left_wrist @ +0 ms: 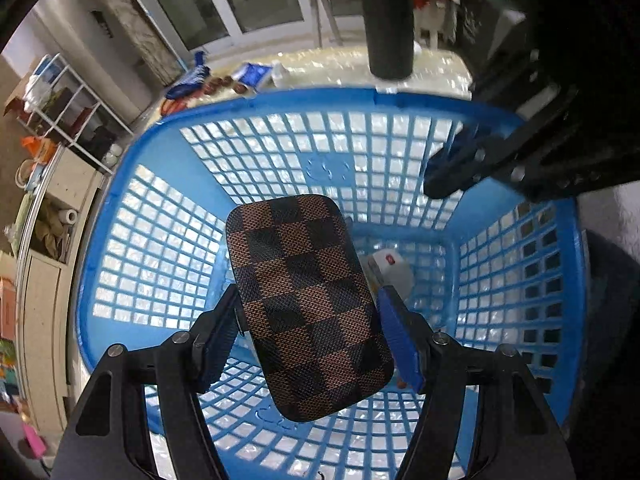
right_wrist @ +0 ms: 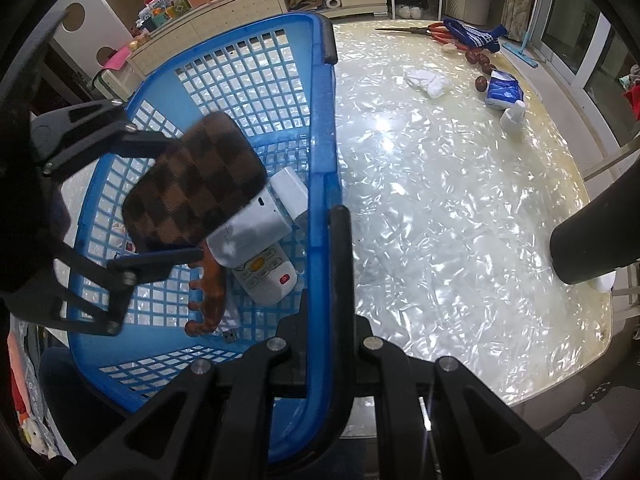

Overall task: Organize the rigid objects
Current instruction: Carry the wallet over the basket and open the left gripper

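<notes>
My left gripper (left_wrist: 310, 304) is shut on a brown-and-black checkered case (left_wrist: 308, 304), its pads pressing on the case's two long sides. It holds the case tilted inside the mouth of the blue lattice basket (left_wrist: 132, 184). In the right wrist view the same case (right_wrist: 196, 180) hangs in the left gripper (right_wrist: 188, 196) over the basket's contents. My right gripper (right_wrist: 328, 224) is shut on the basket's right rim (right_wrist: 322, 128), one finger inside the wall and one outside. In the left wrist view the right gripper (left_wrist: 452, 176) shows at that rim.
In the basket lie a white remote with a red button (right_wrist: 268, 276), a white box (right_wrist: 256, 232), a white adapter (right_wrist: 290, 190) and a brown wooden comb (right_wrist: 208, 292). On the pearly table (right_wrist: 440, 220) are red scissors (right_wrist: 436, 32), a blue sock (right_wrist: 476, 36), white cloth (right_wrist: 428, 82), a tissue pack (right_wrist: 502, 90).
</notes>
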`<state>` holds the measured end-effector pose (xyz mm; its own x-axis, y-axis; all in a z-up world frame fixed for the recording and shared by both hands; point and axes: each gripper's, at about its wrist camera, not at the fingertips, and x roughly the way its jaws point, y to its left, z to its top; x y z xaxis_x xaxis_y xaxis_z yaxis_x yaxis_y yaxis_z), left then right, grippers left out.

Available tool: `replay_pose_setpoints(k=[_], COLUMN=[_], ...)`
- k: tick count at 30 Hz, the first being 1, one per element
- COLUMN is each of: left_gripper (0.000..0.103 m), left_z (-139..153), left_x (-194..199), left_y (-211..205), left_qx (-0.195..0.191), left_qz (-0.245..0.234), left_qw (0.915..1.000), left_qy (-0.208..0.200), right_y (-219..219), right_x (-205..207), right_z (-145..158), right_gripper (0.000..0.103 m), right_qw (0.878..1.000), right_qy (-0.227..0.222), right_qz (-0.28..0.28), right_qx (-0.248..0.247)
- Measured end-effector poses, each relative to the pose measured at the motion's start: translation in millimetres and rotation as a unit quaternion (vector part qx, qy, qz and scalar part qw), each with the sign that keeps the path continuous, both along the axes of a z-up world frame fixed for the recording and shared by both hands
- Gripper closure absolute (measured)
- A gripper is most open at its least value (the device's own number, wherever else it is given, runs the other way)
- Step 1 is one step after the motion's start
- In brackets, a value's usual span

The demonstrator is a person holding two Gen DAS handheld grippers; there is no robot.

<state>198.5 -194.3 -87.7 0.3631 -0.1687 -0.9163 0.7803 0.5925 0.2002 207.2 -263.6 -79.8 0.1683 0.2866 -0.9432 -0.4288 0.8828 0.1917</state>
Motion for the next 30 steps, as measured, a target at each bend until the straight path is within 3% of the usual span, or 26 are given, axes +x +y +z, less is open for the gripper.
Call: replay_pose_setpoints(k=[9,21,27,30], left_gripper=[0.031,0.03,0.007,0.001], left_z=[-9.0,-12.0,9.0,20.7], left_x=[4.8,5.8,8.6,7.8], left_y=[-4.3,-9.1,-2.2,3.7], left_qx=[0.024,0.042,0.024,0.019], left_qz=[-0.005,0.004,0.017,0.029], left_qw=[0.9993,0.9986,0.9991,0.9989], left_qy=[0.029,0.033,0.03,0.031], right_y=[-0.2,0.6,0.3,0.2], right_x=[-0.6,-2.4,-2.2,-2.1], right_z=[0.2,1.9,1.3,1.3], right_gripper=[0.095,0.095,0.095,0.095], right_qw=[1.0,1.0,1.0,1.0], right_qy=[0.0,0.001,0.0,0.0], right_qz=[0.0,-0.002,-0.002,-0.001], right_qx=[0.001,0.004,0.004,0.004])
